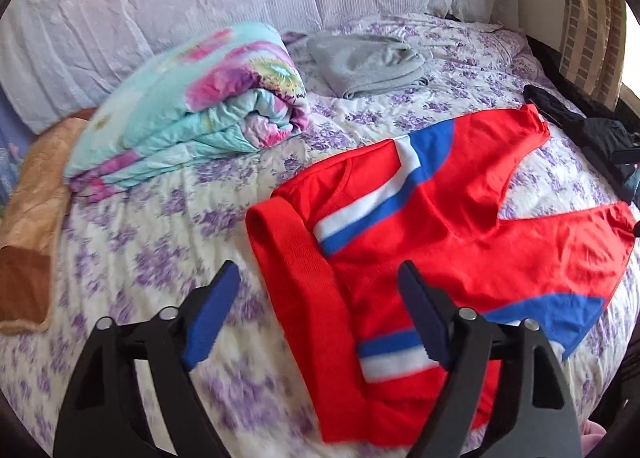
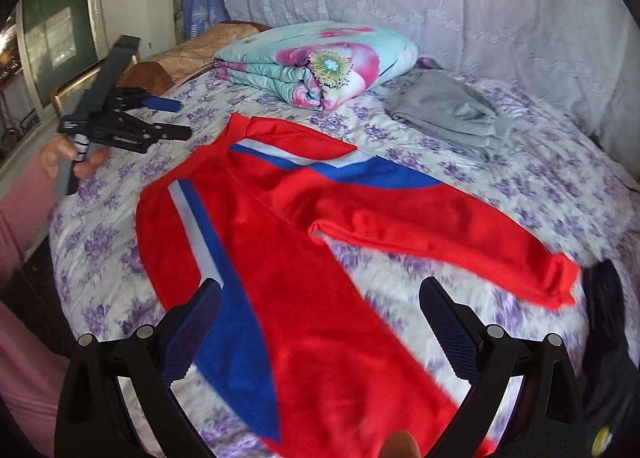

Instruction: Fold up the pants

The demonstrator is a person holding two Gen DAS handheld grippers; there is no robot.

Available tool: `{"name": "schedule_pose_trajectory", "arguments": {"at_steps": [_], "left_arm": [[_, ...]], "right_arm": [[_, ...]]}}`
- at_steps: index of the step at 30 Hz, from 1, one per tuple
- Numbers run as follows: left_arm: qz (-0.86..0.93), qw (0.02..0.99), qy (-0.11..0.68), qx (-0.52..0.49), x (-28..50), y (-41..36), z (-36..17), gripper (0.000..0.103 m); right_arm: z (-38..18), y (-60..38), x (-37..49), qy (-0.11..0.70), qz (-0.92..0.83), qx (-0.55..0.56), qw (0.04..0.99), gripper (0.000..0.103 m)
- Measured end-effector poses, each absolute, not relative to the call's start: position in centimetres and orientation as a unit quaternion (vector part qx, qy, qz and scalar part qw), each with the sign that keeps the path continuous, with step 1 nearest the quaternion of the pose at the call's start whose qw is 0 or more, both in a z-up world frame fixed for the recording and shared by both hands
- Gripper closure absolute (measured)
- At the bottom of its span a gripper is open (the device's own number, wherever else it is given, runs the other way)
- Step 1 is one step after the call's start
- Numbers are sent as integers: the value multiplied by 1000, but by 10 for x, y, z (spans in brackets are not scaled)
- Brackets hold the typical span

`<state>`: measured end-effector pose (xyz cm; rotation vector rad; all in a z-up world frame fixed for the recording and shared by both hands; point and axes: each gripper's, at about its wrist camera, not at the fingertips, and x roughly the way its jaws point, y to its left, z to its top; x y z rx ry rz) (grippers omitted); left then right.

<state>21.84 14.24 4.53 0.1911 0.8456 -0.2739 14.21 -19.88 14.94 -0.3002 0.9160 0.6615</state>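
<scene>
Red pants (image 1: 440, 226) with blue and white side stripes lie spread flat on the bed, legs apart in a V. In the right wrist view the pants (image 2: 304, 258) run from the waistband at the far left to the leg ends near me. My left gripper (image 1: 320, 278) is open and empty, hovering just above the red waistband (image 1: 296, 270). It also shows in the right wrist view (image 2: 176, 118), held by a hand at the left. My right gripper (image 2: 320, 294) is open and empty above the near leg.
The bed has a white sheet (image 1: 160, 242) with purple flowers. A folded floral quilt (image 1: 192, 106) and a folded grey garment (image 1: 368, 62) lie at the back. Dark clothes (image 1: 592, 130) sit at the right edge. A brown pillow (image 1: 36, 218) lies at the left.
</scene>
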Motion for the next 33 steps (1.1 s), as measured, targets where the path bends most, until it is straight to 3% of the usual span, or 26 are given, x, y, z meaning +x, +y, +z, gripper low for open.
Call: {"name": "schedule_pose_trajectory", "arguments": {"at_steps": [3,5,13,20,33], "left_arm": [[-153,886,430,78,263,153,34,30],[-167,880,439,67,287,160,26,31],[-232,842,484,43,344,164,4,34],[-248,830,488,102,373,157,-6,36],[-319,770,536,134,393,141,-31,34]], "right_arm": [[139,-198,198,463,320,-130,817,5],[128,-194,234,482,328,-125,803,22],[69,-185,347,522,338,-148,769,41],[36,-182,402,530,330,-215,751,41],[3,-182,434,582,370,-222,689,41]]}}
